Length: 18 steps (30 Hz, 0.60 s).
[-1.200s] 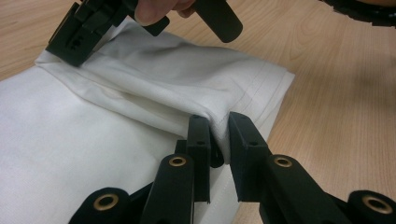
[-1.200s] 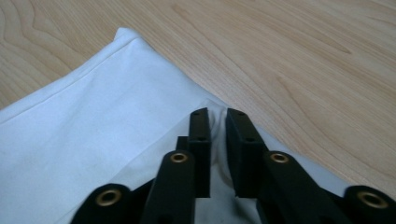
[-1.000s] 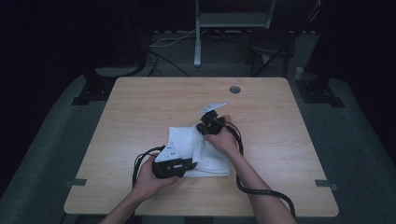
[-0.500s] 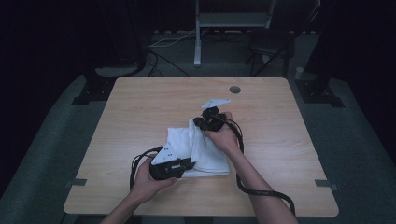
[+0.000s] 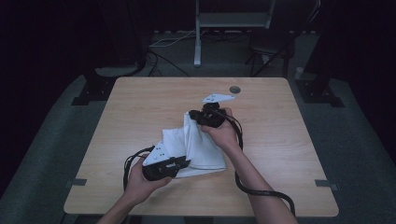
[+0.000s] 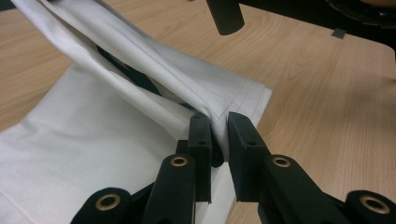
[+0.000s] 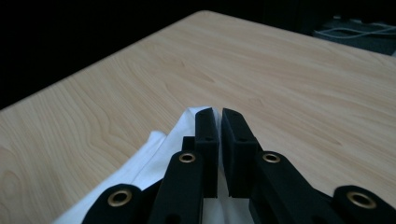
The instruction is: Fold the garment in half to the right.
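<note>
White cloth lies rumpled near the middle of the wooden table, and both grippers have hold of it. Nearest the person, the left gripper sits low at the cloth's near edge, held in the left hand. In the left gripper view its black jaws pinch a hemmed corner of the cloth: the fabric is bunched into the narrow gap between the pads, and from there two folded bands of it rise up and away toward the top left, lifted clear of the flat layer below. That flat layer rests on the table surface and spreads to the left of the jaws.

Farther out, the right gripper is held in the right hand above the tabletop, and the cloth climbs to it in a tent-like peak. In the right gripper view the jaws are pressed almost together with a white edge of the cloth showing just left of and under them; the fabric seems to be caught between the pads, though the dim light makes the exact contact hard to read. A black cable trails from this gripper back along the forearm.

Beyond the grippers, a small round grommet sits in the table near its far edge.
</note>
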Tool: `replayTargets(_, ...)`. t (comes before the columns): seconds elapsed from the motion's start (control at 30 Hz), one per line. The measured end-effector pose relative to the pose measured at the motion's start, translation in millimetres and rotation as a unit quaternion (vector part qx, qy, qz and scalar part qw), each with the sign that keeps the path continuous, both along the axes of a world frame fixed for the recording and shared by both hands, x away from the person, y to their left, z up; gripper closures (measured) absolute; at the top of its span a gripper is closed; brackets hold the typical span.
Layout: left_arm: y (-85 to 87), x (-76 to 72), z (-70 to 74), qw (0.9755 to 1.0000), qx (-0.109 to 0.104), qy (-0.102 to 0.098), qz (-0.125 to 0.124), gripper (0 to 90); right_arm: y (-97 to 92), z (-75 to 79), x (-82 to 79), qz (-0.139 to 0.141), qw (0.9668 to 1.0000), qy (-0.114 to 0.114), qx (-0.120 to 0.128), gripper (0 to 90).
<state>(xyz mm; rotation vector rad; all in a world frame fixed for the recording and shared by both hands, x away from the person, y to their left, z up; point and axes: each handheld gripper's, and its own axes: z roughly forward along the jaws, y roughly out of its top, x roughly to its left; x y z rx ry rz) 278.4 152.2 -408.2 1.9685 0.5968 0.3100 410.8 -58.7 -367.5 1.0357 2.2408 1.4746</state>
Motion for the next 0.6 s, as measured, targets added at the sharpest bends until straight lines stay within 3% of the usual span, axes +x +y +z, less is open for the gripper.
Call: replayTargets(0.6, 15.9, -10.4, 4.4, 0.9998, -0.014, -0.01, 0.012, 80.3, 12.6, 7.0, -5.5, 0.024, 0.9992, -0.01, 0.032, 85.8)
